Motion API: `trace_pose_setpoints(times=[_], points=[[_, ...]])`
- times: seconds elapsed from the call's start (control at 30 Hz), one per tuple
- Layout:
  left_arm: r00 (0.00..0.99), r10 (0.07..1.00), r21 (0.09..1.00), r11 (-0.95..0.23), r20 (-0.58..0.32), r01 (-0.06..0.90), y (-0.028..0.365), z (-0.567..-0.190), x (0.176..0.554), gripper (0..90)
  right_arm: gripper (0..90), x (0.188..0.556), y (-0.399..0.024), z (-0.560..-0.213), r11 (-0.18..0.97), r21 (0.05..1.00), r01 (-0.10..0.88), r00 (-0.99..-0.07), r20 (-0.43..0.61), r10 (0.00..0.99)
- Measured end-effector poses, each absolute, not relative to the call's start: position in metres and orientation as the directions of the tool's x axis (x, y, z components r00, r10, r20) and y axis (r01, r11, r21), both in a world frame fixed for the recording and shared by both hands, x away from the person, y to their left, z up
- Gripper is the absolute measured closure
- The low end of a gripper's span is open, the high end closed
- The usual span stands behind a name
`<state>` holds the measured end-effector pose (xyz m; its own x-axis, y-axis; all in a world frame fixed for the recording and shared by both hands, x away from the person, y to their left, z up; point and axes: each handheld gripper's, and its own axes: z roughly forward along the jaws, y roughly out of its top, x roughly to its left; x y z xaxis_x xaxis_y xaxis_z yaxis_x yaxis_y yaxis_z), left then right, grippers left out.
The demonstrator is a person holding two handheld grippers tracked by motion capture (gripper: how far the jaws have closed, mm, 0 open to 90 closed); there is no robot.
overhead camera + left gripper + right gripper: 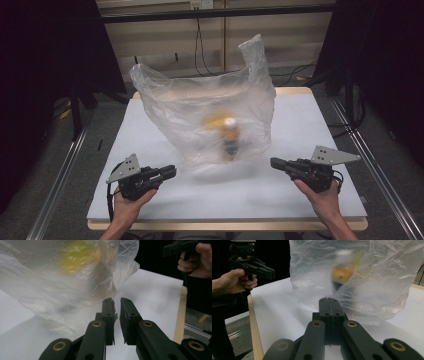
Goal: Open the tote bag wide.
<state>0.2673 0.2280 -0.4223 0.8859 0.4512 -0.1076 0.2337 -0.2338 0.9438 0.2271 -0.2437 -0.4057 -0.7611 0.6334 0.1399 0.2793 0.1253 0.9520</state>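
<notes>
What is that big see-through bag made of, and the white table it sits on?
The big clear crinkly bag looks like thin plastic film: you can see a blurry bottle with an orange label through it, and it wrinkles and shines. The white tabletop looks matte and smooth, maybe a painted or laminated board, with a pale wooden-looking edge.
</notes>
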Motion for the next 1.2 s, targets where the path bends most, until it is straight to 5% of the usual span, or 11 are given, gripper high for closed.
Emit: trace_pose_setpoints(times=[0.2,1.2], points=[[0.896,0.425,0.947,-0.216,-0.130,0.240,0.219,-0.416,0.272,90.0,90.0,0.239,-0.236,-0.398,0.110,0.952,0.285,-0.778,0.163,0.606],[0.917,0.385,0.977,-0.133,-0.102,0.165,0.192,-0.355,0.307,90.0,90.0,0.283,-0.207,-0.321,0.086,0.980,0.179,-0.816,0.099,0.569]])
